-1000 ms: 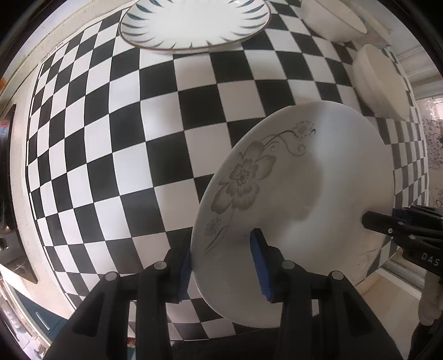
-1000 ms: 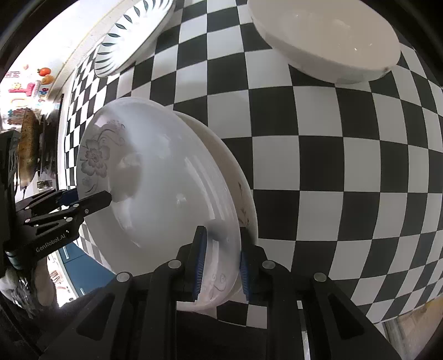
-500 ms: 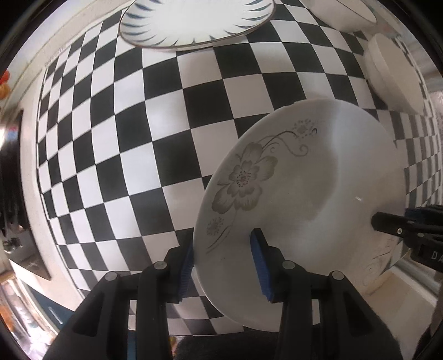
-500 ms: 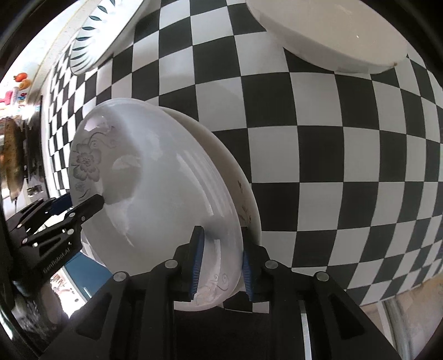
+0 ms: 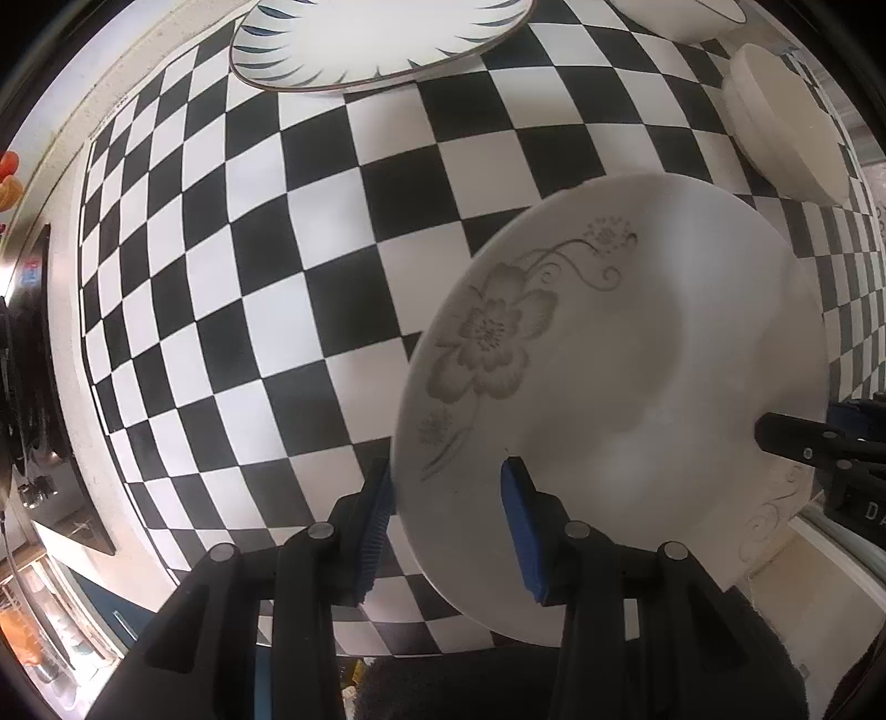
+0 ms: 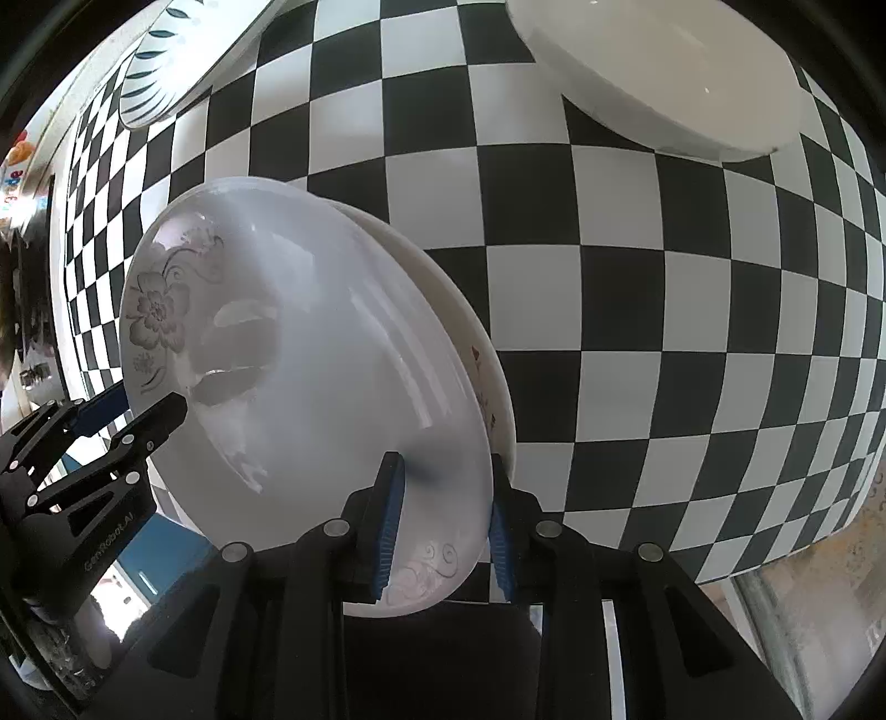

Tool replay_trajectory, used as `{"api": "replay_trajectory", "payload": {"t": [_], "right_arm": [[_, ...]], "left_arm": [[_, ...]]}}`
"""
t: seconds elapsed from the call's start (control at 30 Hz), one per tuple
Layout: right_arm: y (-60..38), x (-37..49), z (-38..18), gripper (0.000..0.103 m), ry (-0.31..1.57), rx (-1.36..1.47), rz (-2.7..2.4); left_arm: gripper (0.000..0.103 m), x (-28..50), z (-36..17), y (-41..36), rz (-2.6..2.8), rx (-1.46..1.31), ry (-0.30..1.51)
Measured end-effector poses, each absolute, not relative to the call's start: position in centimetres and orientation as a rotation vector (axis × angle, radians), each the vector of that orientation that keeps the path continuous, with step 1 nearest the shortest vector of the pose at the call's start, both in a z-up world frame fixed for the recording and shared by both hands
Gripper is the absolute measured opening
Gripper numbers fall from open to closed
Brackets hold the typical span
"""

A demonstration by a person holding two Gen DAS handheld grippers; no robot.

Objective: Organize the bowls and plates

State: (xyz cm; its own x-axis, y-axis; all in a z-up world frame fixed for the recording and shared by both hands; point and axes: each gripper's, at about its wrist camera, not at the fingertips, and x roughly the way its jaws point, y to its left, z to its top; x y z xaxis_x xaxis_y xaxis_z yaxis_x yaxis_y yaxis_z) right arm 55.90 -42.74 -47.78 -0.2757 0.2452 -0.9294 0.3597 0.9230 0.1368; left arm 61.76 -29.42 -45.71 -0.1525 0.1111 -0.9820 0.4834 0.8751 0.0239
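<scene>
Two tools hold one stack. Left wrist view: the left tool pinches the near rim of the glossy white round ceramic plate with a grey flower print, lifted and tilted above the black-and-white checkered surface; opposite grips likely steady it. A blue-leaf-rimmed oval plate and a matte cream bowl rest beyond.

Right wrist view: the right tool clamps that plate together with a second white plate nested beneath. A smooth white bowl sits well apart.

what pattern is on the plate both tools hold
White, grey flower print on the plate; clearest in left wrist view.
</scene>
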Motion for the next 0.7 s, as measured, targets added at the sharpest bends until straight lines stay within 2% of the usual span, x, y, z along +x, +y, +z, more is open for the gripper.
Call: {"api": "replay_trajectory", "payload": {"t": [0.07,0.33,0.43,0.7], "right_arm": [[-42.7,56.2,-47.8,0.031,1.875,0.456,-0.122],[-44.5,56.0,-49.1,0.048,1.875,0.739,-0.028],[-45.2,56.1,-48.7,0.048,1.853,0.782,-0.015],[-43.3,56.6,-48.6,0.049,1.865,0.667,-0.028]], "left_arm": [[0.037,61.5,-45.9,-29.4,-0.348,0.455,1.714],[0.037,61.0,-46.9,-28.0,-0.356,0.396,1.749],[0.037,61.0,-46.9,-27.4,-0.363,0.375,1.751],[0.037,61.1,-46.7,-26.2,-0.375,0.355,1.750]]}}
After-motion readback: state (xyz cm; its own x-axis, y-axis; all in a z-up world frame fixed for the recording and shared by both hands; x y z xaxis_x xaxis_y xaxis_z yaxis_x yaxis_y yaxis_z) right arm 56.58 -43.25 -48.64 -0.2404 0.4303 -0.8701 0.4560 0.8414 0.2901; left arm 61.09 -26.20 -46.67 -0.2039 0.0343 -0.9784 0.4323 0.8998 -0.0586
